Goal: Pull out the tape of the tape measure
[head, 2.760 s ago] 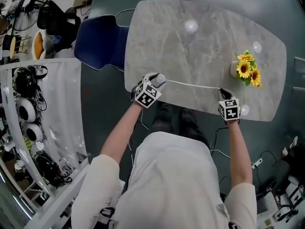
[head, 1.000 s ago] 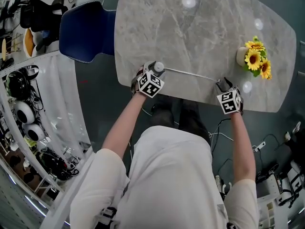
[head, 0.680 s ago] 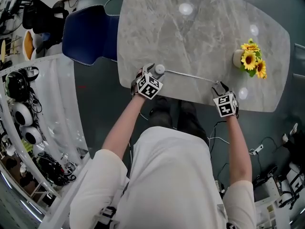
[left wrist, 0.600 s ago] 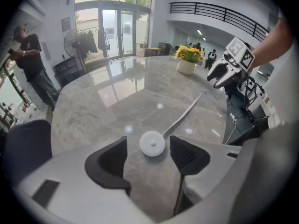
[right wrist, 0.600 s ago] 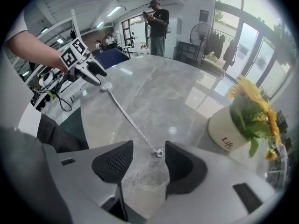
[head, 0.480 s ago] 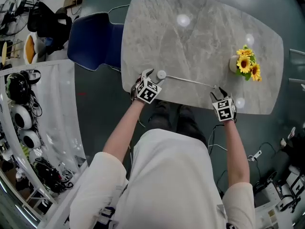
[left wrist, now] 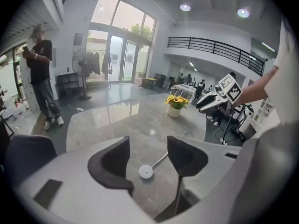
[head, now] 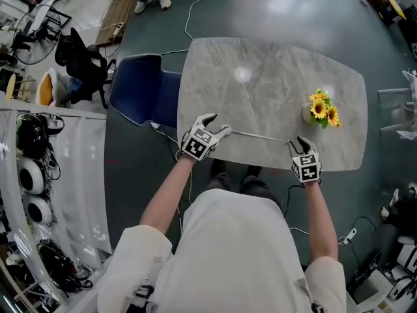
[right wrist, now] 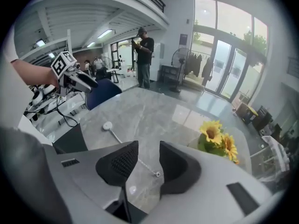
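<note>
The tape measure's small round white case (left wrist: 145,171) lies on the grey marble table (head: 273,83), just beyond my left gripper (left wrist: 148,148). That gripper's jaws stand wide and are closing a little, touching nothing. The thin tape (head: 260,136) runs along the table's near edge to its end hook (right wrist: 158,174). The hook rests on the table between the jaws of my right gripper (right wrist: 148,157). Those jaws are closing, with a gap still showing on both sides of the tape. In the head view the left gripper (head: 219,123) and the right gripper (head: 299,141) sit at the two ends of the tape.
A white vase of yellow sunflowers (head: 320,109) stands at the table's right side. A blue chair (head: 143,90) is at the table's left end. A person (left wrist: 41,83) stands on the floor beyond it. Shelves with gear (head: 32,168) line the left.
The left gripper has let go of the case and drawn back from it. The right gripper's jaws have come off the tape end. The head view now looks from higher and farther back.
</note>
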A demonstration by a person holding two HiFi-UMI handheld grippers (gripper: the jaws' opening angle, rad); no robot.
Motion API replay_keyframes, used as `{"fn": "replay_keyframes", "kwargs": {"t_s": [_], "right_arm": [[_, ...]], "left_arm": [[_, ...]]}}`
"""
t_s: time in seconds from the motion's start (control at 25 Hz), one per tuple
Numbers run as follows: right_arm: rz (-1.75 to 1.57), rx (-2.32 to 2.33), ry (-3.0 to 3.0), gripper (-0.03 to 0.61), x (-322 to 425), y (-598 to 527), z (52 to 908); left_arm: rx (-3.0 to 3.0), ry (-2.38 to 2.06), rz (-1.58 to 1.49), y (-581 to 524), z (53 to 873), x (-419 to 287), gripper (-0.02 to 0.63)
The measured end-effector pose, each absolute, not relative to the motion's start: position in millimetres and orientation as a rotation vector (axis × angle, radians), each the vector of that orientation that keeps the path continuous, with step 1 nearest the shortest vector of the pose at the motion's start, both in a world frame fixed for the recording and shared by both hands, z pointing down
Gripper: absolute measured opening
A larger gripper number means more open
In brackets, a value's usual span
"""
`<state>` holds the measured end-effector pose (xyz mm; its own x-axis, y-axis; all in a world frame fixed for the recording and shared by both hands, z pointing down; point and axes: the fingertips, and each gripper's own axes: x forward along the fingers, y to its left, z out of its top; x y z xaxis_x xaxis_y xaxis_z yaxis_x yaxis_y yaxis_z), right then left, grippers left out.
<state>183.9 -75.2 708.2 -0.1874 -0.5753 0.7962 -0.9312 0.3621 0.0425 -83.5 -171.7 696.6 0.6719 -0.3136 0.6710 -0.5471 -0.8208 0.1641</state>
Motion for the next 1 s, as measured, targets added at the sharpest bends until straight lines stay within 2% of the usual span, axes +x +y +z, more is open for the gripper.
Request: {"fn": "replay_keyframes", "kwargs": {"t_s": [0.2,0.6,0.92,1.0], "right_arm": [[0.526,1.425,-1.907,0.107,177,-86,654],[0.394,1.637,-2.002,0.074,166,-81,547],[0.267,1.735,-2.125,0.049,177,-56,471],[0.261,1.757,-2.156,0.043,184,-48,459]], "left_arm": [[2.645,-0.668,0.880,-178,645,-94,0.230],[2.798,-0.667,0.722,-177,558,-82,0.146],[2.903,-0.772,0.618,-152,488,-59,0.015],[2.920,-0.796,0.581,-144,473,-53,0.008]]}}
